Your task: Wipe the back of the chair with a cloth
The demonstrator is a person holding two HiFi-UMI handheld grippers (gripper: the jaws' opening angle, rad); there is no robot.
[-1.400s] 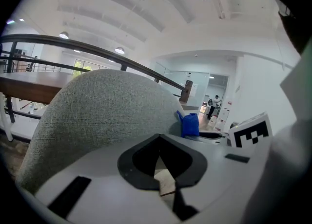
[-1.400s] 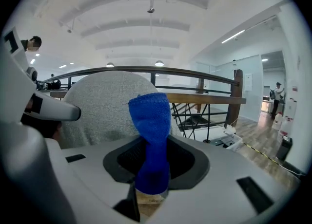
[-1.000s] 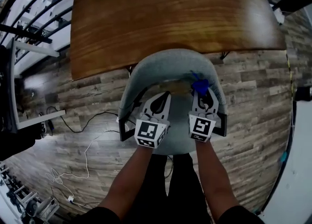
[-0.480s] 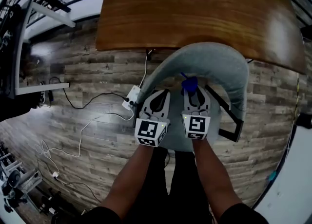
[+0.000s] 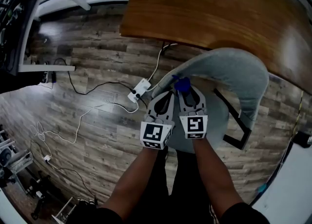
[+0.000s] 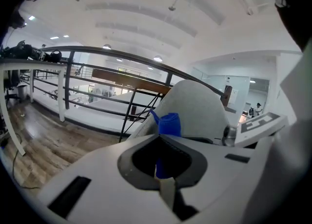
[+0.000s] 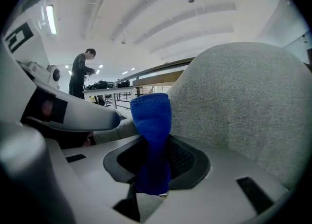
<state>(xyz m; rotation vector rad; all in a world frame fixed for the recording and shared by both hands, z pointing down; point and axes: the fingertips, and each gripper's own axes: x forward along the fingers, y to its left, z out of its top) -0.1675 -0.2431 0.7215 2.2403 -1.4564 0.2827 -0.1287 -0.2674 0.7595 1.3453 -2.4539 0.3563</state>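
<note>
The grey fabric chair back [image 5: 229,67] curves around the seat [image 5: 217,121], below a brown wooden table [image 5: 219,9]. My right gripper [image 5: 185,91] is shut on a blue cloth [image 5: 182,84], which lies against the inner face of the back near its left end. In the right gripper view the cloth [image 7: 152,121] stands up from the jaws beside the grey back [image 7: 243,101]. My left gripper [image 5: 165,97] is close on the right gripper's left, jaws together. The cloth [image 6: 168,123] shows just beyond its tips, in front of the chair back [image 6: 195,106].
A white power strip [image 5: 139,90] and loose cables [image 5: 92,116] lie on the wood floor left of the chair. A black armrest frame [image 5: 239,128] juts out at the chair's right. Railings [image 6: 73,79] and a distant person [image 7: 80,74] stand beyond.
Both grippers and the cloth have gone from the right part of the chair back to its left end and drawn closer together. The head view has swung, so the chair sits further right.
</note>
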